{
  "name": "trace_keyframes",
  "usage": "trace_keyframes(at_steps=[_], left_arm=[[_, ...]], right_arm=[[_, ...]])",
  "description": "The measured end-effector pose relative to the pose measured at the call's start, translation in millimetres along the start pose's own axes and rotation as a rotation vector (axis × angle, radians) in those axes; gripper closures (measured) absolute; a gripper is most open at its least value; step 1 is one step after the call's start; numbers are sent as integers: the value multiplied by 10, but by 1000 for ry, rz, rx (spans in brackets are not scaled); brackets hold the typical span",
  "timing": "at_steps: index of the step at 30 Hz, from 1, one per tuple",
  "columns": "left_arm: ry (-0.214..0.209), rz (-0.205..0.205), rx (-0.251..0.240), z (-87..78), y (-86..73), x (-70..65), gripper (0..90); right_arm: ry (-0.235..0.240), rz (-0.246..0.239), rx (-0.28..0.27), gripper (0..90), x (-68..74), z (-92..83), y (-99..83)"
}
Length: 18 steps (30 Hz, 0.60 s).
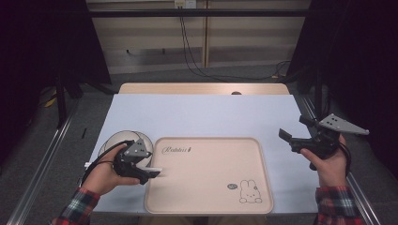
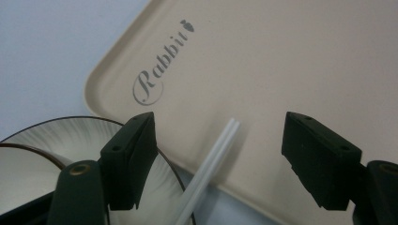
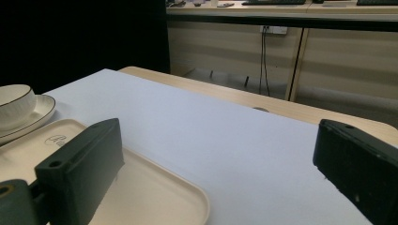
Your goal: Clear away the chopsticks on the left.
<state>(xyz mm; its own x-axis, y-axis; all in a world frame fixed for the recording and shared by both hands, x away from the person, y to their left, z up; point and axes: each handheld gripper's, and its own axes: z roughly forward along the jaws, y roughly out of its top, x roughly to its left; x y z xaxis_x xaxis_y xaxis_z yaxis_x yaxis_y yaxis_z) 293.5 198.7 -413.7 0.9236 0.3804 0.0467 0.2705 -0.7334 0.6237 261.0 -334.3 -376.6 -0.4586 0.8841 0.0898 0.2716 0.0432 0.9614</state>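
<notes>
A beige tray [image 1: 211, 164] printed with "Rabbit" and a bunny lies at the table's front middle. Just left of it a white bowl [image 1: 123, 139] sits on a dark-rimmed plate [image 1: 105, 146]. My left gripper [image 1: 149, 169] hovers over the tray's left edge by the plate. In the left gripper view its jaws stand wide open [image 2: 218, 140] on either side of a pair of thin white sticks [image 2: 211, 159]. The sticks pass over the plate [image 2: 84, 136] onto the tray [image 2: 281, 56], and neither jaw touches them. My right gripper [image 1: 294, 127] is held up right of the tray, open [image 3: 218, 140] and empty.
A pale cloth [image 1: 202, 117] covers the table, with a wooden strip [image 1: 202, 88] at its far edge. Cables [image 1: 187, 51] hang from a wall socket beyond. The bowl [image 3: 14, 103], plate [image 3: 40, 110] and tray corner [image 3: 155, 187] lie left of my right gripper.
</notes>
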Motion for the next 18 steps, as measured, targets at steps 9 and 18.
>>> trace_keyframes(at_steps=[9, 18], left_arm=[[-28, 24, 48, -4, 1, -14, 336], [-33, 86, 101, -17, -4, -51, 491]], right_arm=[[5, -1, 3, 16, -4, -4, 1], [8, 1, 2, 19, -3, -3, 1]])
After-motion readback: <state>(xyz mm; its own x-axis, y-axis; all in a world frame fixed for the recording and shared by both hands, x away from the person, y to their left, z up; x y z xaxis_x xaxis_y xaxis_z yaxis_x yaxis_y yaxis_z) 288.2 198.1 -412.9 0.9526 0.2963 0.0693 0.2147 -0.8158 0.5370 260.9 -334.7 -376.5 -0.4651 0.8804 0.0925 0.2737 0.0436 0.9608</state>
